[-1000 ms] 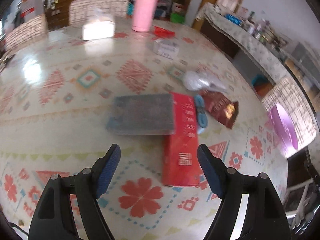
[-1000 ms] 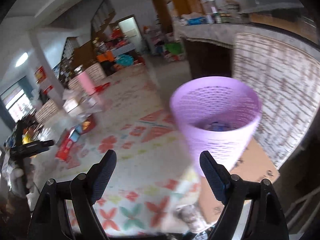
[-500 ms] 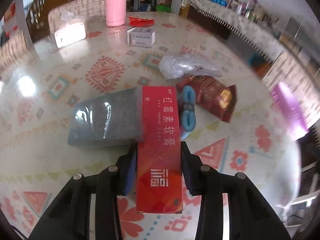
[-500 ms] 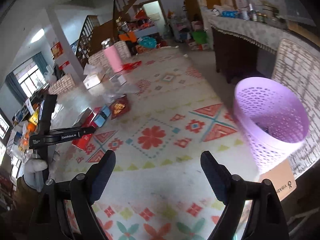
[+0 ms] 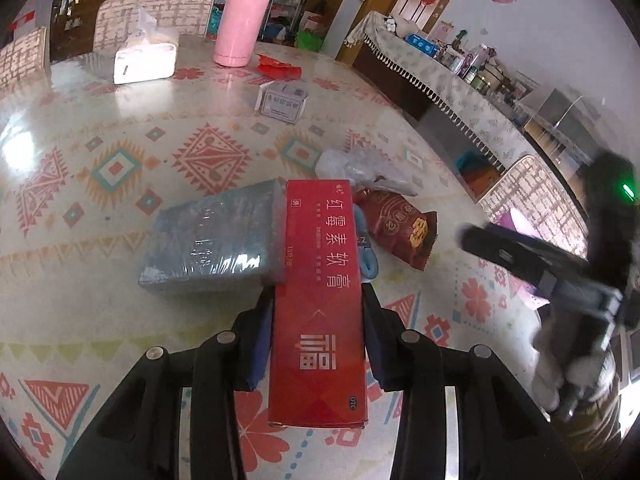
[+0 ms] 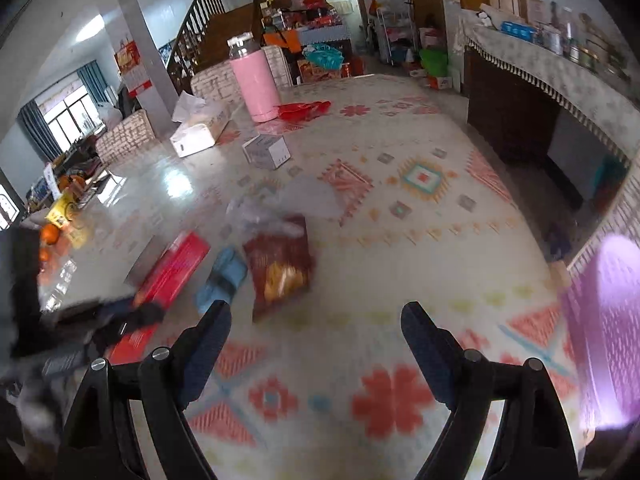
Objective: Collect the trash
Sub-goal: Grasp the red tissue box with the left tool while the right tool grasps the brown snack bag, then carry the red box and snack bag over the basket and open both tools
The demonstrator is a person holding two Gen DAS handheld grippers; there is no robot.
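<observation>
My left gripper (image 5: pixel 316 340) is shut on a long red box (image 5: pixel 318 300) with white Chinese print, held just above the patterned table (image 5: pixel 120 320). The red box also shows in the right wrist view (image 6: pixel 172 268). Beside it lie a grey wrapped packet (image 5: pixel 212 244), a blue item (image 5: pixel 366 252), a dark red snack bag (image 5: pixel 400 228) and a clear plastic bag (image 5: pixel 360 172). My right gripper (image 6: pixel 316 344) is open and empty, above the table in front of the snack bag (image 6: pixel 280 268). The purple basket (image 6: pixel 608 328) stands off the table's right edge.
Farther back on the table stand a pink flask (image 5: pixel 240 20), a white tissue box (image 5: pixel 144 60), a small white box (image 5: pixel 282 102) and a red wrapper (image 5: pixel 278 68). A sideboard (image 5: pixel 460 84) runs along the right wall. Chairs (image 5: pixel 152 12) ring the table.
My left gripper closed on the red box and lifted it slightly. My right gripper swung from the purple basket back over the table toward the snack bag, staying open.
</observation>
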